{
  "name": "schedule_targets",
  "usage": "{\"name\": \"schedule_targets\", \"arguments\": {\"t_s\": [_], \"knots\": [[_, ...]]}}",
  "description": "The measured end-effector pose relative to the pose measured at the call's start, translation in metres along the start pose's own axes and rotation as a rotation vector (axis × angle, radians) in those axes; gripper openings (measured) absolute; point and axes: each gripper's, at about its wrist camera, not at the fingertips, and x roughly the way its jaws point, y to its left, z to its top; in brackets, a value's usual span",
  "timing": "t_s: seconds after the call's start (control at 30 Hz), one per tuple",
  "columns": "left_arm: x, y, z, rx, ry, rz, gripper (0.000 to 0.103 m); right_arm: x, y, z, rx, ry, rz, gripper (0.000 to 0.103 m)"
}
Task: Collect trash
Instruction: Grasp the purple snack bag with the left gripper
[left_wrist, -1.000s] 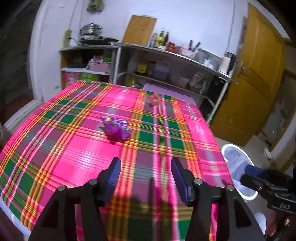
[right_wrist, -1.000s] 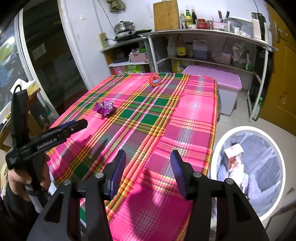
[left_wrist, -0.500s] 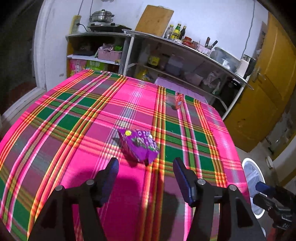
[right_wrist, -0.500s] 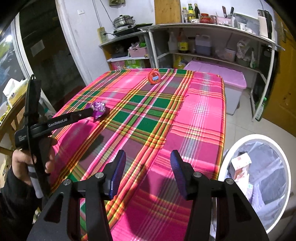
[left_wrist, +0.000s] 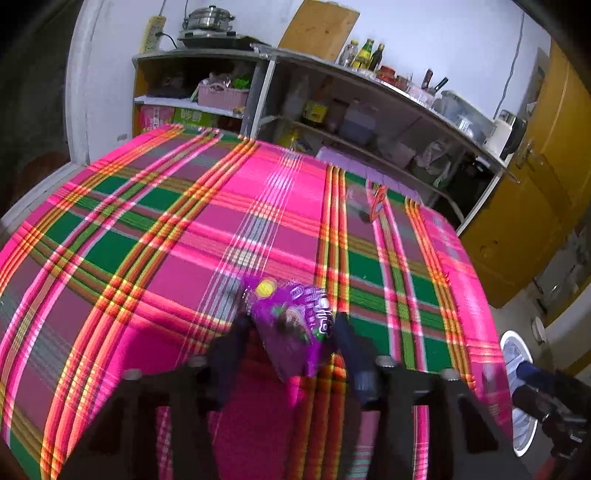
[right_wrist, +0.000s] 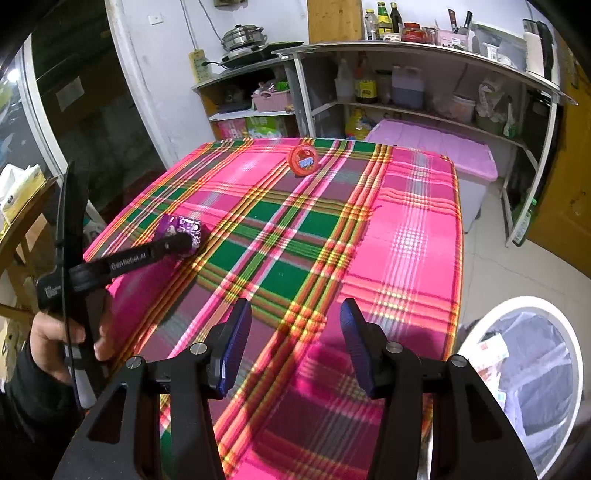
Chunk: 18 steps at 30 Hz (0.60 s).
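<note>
A crumpled purple snack wrapper lies on the pink plaid tablecloth. My left gripper is open, its two fingers on either side of the wrapper, low over the cloth. The right wrist view shows the same wrapper with the left gripper at it. My right gripper is open and empty above the table's near right part. A white-rimmed trash bin with a bag and some trash inside stands on the floor, right of the table.
A round red timer stands near the table's far edge, and it also shows in the left wrist view. Shelves with bottles and jars line the back wall. A pink lidded box sits behind the table. A yellow door is at right.
My left gripper has moved forward and down across the table until its open fingers straddle the purple wrapper. The right gripper has barely moved and stays open.
</note>
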Motion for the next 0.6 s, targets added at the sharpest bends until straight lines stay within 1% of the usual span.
{"name": "schedule_targets", "arguments": {"t_s": [0.1,0.2,0.4,0.6], "knots": [[0.003,0.002,-0.003,-0.001,0.005,-0.007,0.027,0.005,0.002,0.005,0.005,0.005,0.000,0.051],[-0.001,0.000,-0.004,0.013,-0.009,-0.023,0.025,0.008,0.004,0.010,0.014,0.006,-0.001,0.051],[-0.020,-0.005,-0.010,0.044,-0.039,-0.056,0.024,0.008,0.013,0.021,0.020,-0.003,-0.005,0.051],[-0.044,-0.002,-0.020,0.059,-0.057,-0.079,0.024,0.001,0.032,0.036,0.005,-0.019,-0.002,0.051]]}}
